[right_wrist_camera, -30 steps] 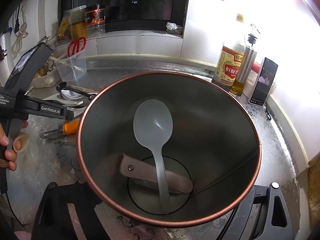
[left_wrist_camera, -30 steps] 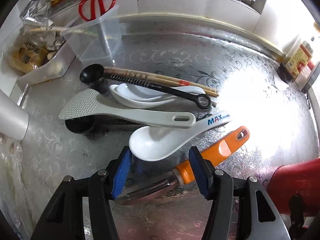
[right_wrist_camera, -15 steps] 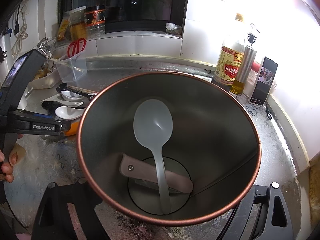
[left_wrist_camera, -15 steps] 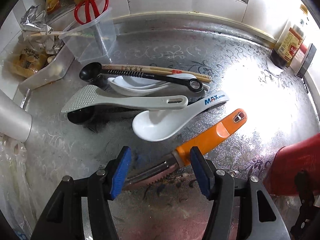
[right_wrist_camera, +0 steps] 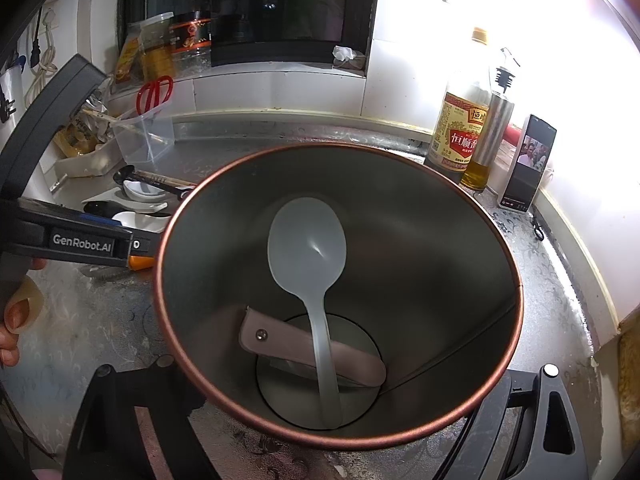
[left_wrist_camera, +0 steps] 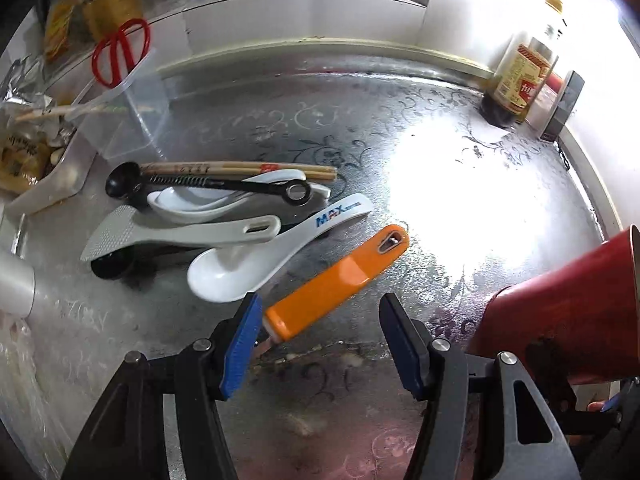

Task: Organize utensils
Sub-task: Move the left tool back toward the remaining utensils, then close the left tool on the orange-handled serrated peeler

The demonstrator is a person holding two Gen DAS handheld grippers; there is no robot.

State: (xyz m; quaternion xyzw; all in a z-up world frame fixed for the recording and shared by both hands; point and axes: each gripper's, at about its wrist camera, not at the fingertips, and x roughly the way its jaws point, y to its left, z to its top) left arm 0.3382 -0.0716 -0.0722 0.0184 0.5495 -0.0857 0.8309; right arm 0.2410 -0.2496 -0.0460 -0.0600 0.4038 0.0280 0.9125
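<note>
My left gripper (left_wrist_camera: pixel 320 344) is open and points down at the patterned metal counter (left_wrist_camera: pixel 400 140). An orange-handled peeler (left_wrist_camera: pixel 340 280) lies flat with the handle's near end just beside my left blue pad (left_wrist_camera: pixel 240 340); its blade is hidden behind that finger. Beyond it lie a white "MAX" spoon (left_wrist_camera: pixel 256 264), a grey rice paddle (left_wrist_camera: pixel 180 236), more white spoons (left_wrist_camera: pixel 192 204), a black scoop (left_wrist_camera: pixel 208 184) and chopsticks (left_wrist_camera: pixel 240 168). My right gripper (right_wrist_camera: pixel 320 432) is shut on a tilted red can (right_wrist_camera: pixel 340 240). Inside it sit a translucent spoon (right_wrist_camera: pixel 308 248) and a pinkish handle (right_wrist_camera: pixel 288 344).
A clear tub (left_wrist_camera: pixel 128 120) with red scissors (left_wrist_camera: pixel 120 52) stands at the back left beside food packets. Sauce bottles (right_wrist_camera: pixel 460 132) and a propped phone (right_wrist_camera: pixel 528 160) stand at the back right. A person's hand (right_wrist_camera: pixel 16 320) holds the left gripper's handle.
My left gripper has shifted right and slightly up, so the peeler's blade has left the gap and its handle end now lies by the left pad. The right gripper and can stayed still.
</note>
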